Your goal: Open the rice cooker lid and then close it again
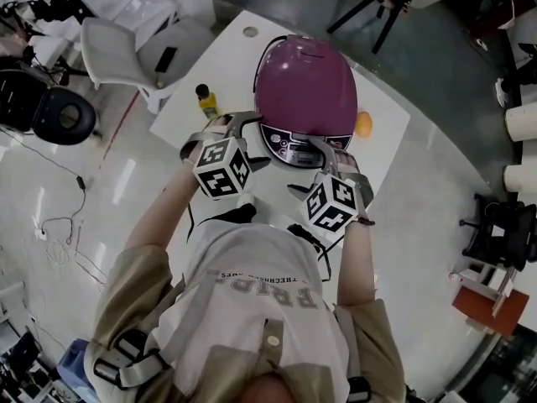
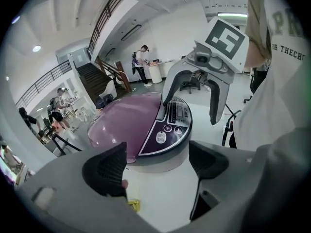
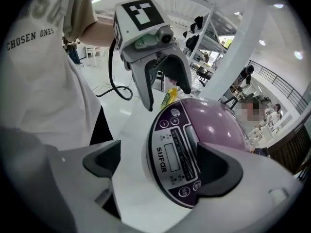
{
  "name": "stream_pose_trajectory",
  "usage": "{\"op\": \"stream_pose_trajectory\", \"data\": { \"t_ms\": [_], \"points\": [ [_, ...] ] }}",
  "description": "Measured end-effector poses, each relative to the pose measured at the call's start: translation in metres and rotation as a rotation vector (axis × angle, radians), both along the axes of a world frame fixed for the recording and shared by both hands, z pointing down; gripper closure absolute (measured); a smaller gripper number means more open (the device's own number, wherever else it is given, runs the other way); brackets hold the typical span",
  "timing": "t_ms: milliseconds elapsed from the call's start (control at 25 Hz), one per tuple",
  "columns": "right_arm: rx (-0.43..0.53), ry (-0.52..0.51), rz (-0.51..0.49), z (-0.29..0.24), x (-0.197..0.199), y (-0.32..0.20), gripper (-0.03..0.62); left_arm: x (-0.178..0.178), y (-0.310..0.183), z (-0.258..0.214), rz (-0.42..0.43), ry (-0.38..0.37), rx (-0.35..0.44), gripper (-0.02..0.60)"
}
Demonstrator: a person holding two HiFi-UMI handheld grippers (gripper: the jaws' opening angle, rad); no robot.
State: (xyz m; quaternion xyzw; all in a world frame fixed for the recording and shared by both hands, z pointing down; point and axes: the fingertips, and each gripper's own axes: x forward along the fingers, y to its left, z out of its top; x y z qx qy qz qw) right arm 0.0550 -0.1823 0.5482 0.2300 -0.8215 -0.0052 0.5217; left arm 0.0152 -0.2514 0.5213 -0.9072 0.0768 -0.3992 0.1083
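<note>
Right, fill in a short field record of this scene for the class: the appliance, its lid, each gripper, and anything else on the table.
Appliance: purple rice cooker on white table
Lid: shut
Left gripper: open, nothing gripped, aimed at the cooker's front
Right gripper: open, nothing gripped, facing the control panel
Also on table: yellow bottle, orange object

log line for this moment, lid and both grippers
rice cooker lid: closed | left gripper: open, empty | right gripper: open, empty | both: near control panel
</note>
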Motion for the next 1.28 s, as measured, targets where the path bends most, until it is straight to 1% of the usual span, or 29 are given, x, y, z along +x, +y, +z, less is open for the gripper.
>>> {"op": "stream_pose_trajectory", "data": {
  "t_ms": [320,520,800,880,1080,1280],
  "points": [
    [0.013,0.058,-0.002,0.003,0.002,0.0,0.131,0.001,-0.005,0.007,0.038,-0.04,0.022,0.163],
    [0.034,0.058,0.014,0.001,0.003,-0.004,0.13,0.001,-0.004,0.011,0.045,-0.049,0.018,0.163],
    [0.017,0.096,0.001,0.005,0.005,-0.007,0.129,0.002,-0.007,0.013,0.054,-0.06,0.017,0.163],
    [0.011,0.114,-0.009,0.006,0.006,-0.007,0.129,0.002,-0.008,0.013,0.058,-0.065,0.017,0.163],
    [0.036,0.182,-0.022,0.012,0.008,-0.006,0.129,0.002,-0.005,0.017,0.076,-0.081,0.017,0.163],
    [0.008,0.235,-0.038,0.014,0.009,-0.006,0.131,0.0,-0.005,0.017,0.096,-0.105,0.021,0.163]
  ]
}}
